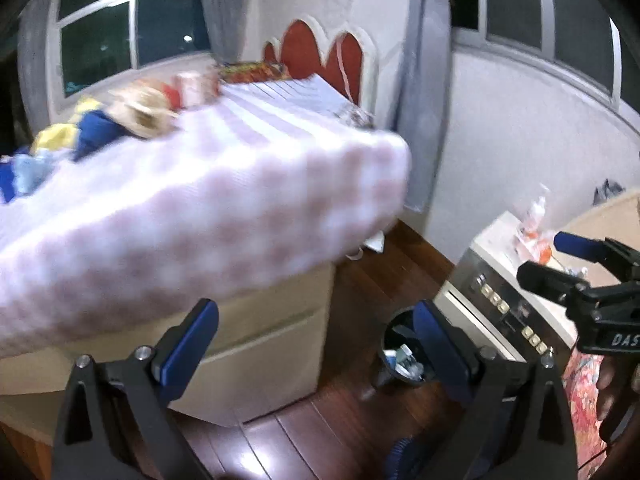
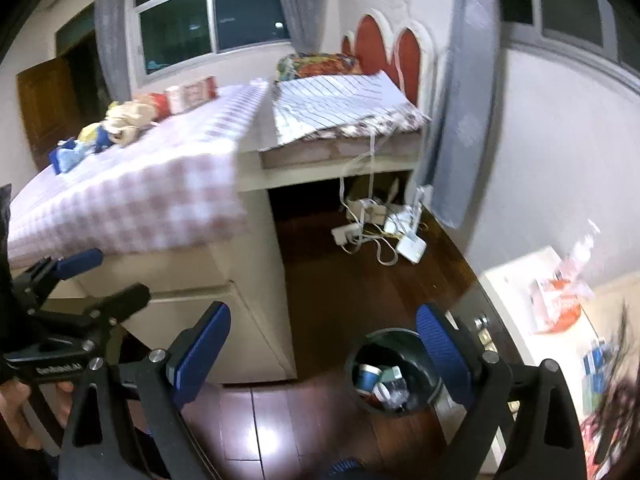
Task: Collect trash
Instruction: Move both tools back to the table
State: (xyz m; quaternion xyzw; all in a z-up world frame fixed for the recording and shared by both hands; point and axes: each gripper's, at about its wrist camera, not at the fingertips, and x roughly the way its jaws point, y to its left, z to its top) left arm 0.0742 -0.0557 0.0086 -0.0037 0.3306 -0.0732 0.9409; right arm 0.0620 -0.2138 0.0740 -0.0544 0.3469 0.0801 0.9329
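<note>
Both sets of jaws stand spread wide with nothing between them: the left gripper (image 1: 316, 344) and the right gripper (image 2: 324, 344), each with blue ribbed pads, are held side by side above the dark reddish wooden floor (image 2: 340, 280), probably between pickups; just beyond the right one stands the round black waste bin (image 2: 416, 404), which already holds a blue paper cup and crumpled wrappers, so it seems set there as the drop point; farther out, on the bed with the pink-and-white checked cover (image 2: 132, 196), lies a loose cluster of crumpled paper and blue and yellow packets (image 2: 116, 124), likely the trash not yet collected; to the right, on the pale cream worktop (image 2: 516, 276), rest an orange-and-white packet and clear plastic wrapping (image 2: 560, 300), blurred; white power strips and cables (image 2: 380, 224) lie tangled on the floor near the headboard, apart from the bin.
</note>
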